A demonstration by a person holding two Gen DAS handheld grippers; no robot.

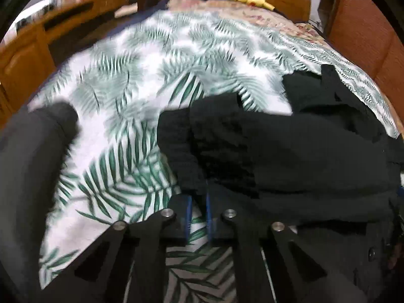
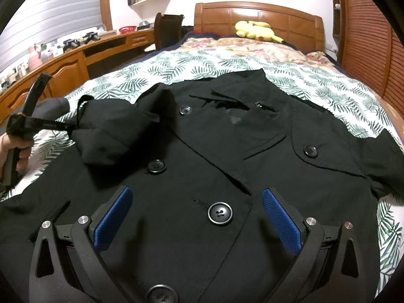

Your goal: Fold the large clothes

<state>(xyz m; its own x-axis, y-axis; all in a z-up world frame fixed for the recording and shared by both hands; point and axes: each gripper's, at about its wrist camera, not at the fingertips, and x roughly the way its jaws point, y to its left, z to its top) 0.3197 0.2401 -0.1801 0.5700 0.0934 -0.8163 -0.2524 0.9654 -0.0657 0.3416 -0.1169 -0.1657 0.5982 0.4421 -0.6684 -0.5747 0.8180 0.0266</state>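
Observation:
A black double-breasted coat point(image 2: 227, 151) lies front-up across the bed, its large buttons point(image 2: 219, 213) showing. My left gripper point(image 1: 199, 197) is shut on the cuff of the coat's sleeve point(image 1: 176, 139), with black cloth pinched between its blue pads. From the right wrist view that left gripper point(image 2: 69, 127) sits at the left, held by a hand point(image 2: 15, 151), and the sleeve point(image 2: 113, 131) is lifted and bunched over the coat's front. My right gripper point(image 2: 197, 212) hovers open above the coat's lower front, nothing between its blue pads point(image 2: 113, 217).
The bed carries a palm-leaf sheet point(image 2: 189, 63) and a floral quilt point(image 2: 252, 48) near the wooden headboard point(image 2: 257, 15), where a yellow plush toy point(image 2: 255, 31) lies. A wooden desk point(image 2: 75, 58) runs along the left, louvred doors point(image 2: 366, 38) along the right. A grey cloth item point(image 1: 30, 164) lies at left.

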